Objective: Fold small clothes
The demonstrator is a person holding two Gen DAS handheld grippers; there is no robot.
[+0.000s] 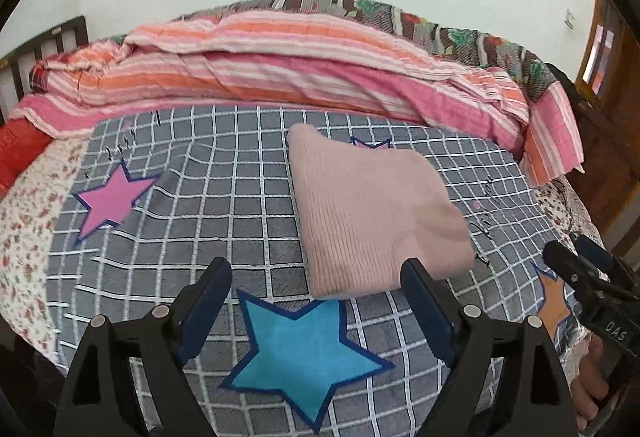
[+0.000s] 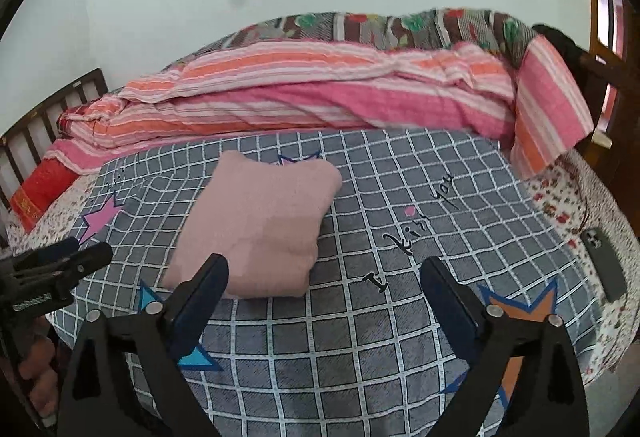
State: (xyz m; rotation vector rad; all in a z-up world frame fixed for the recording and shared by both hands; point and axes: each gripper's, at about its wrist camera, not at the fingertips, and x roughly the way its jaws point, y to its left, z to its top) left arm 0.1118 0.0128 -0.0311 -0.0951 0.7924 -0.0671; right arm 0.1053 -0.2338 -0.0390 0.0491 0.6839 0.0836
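A folded pink garment (image 1: 372, 213) lies on the bed's grey checked star-patterned blanket (image 1: 240, 205).

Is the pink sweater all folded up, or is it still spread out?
Folded. The pink sweater lies as a compact, thick rectangle on the checked blanket, no sleeves sticking out.

Pale pink knit garment (image 1: 372, 213), grey white-grid blanket (image 1: 240, 205), striped, perhaps pink-orange quilt (image 1: 280, 77)

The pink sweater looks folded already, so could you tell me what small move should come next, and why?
Probably draw both claws back and leave it. The pink sweater lies as a compact folded bundle on the checked blanket, and the left claw and right claw are both open, gripping nothing.
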